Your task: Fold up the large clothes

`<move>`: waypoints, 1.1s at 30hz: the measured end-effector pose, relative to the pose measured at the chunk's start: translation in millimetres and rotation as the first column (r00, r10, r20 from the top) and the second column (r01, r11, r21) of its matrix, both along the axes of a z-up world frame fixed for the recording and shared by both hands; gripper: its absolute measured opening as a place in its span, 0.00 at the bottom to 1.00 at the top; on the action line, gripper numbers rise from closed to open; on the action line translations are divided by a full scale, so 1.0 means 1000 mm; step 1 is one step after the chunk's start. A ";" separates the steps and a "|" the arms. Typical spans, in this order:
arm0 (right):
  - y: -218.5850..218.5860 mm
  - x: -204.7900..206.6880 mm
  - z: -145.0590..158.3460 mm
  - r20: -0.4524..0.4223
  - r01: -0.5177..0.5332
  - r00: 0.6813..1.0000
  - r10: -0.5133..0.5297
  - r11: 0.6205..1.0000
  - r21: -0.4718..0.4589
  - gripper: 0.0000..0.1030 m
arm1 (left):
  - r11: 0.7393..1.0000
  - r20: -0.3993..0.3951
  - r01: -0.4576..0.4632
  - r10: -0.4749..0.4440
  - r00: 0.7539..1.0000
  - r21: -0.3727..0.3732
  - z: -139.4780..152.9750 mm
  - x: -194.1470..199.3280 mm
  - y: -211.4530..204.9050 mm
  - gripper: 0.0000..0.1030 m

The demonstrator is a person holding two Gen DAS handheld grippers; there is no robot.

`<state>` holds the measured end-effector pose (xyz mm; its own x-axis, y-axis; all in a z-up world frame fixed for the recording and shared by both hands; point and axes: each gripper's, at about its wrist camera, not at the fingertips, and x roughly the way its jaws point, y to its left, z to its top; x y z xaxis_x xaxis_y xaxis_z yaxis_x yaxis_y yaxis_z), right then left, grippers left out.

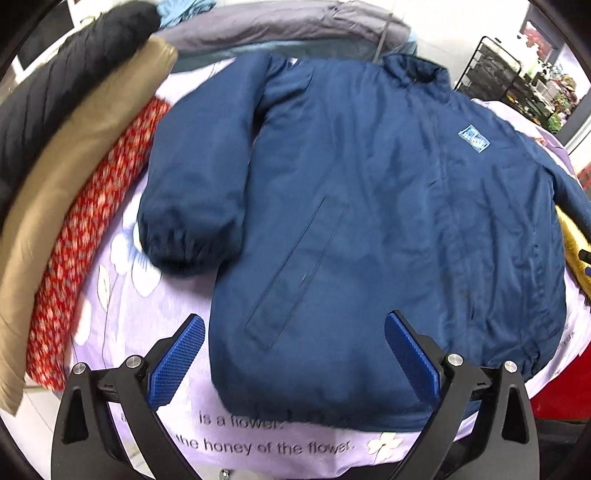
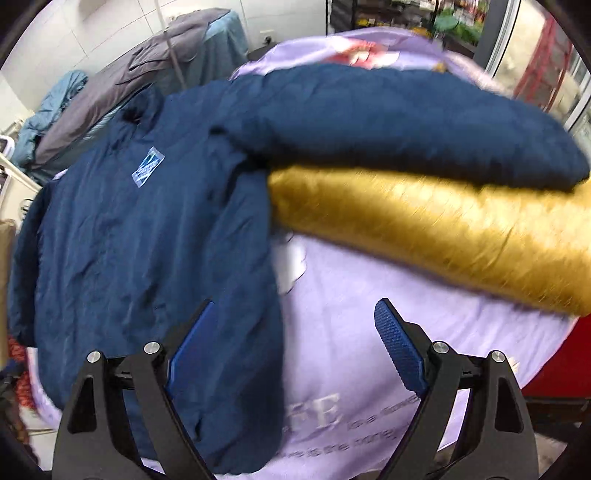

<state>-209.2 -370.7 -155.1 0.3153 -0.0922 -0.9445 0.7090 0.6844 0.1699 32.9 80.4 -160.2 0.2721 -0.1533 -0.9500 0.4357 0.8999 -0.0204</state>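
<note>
A navy blue padded jacket [image 1: 369, 229] lies flat, front up, on a lilac flowered sheet [image 1: 155, 317]; its left sleeve [image 1: 199, 192] lies beside the body. My left gripper [image 1: 295, 328] is open and empty, hovering over the jacket's lower hem. In the right wrist view the same jacket [image 2: 140, 251] lies at left, its other sleeve [image 2: 399, 125] stretched right over a mustard-yellow garment [image 2: 443, 232]. My right gripper [image 2: 295, 317] is open and empty above the jacket's hem corner and the sheet [image 2: 362, 280].
Folded garments line the left side: a red patterned one [image 1: 92, 236], a tan one [image 1: 74, 158] and a black one [image 1: 66, 81]. A grey coat [image 1: 280, 22] lies behind. A black wire rack [image 1: 487, 70] stands at far right. A red surface [image 2: 569, 354] borders the sheet.
</note>
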 end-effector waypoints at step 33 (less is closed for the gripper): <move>0.048 -0.051 -0.068 0.060 0.050 0.995 -0.076 0.934 0.353 0.83 | 0.983 -0.271 -0.081 0.034 0.962 -0.162 -0.081 0.040 0.059 0.93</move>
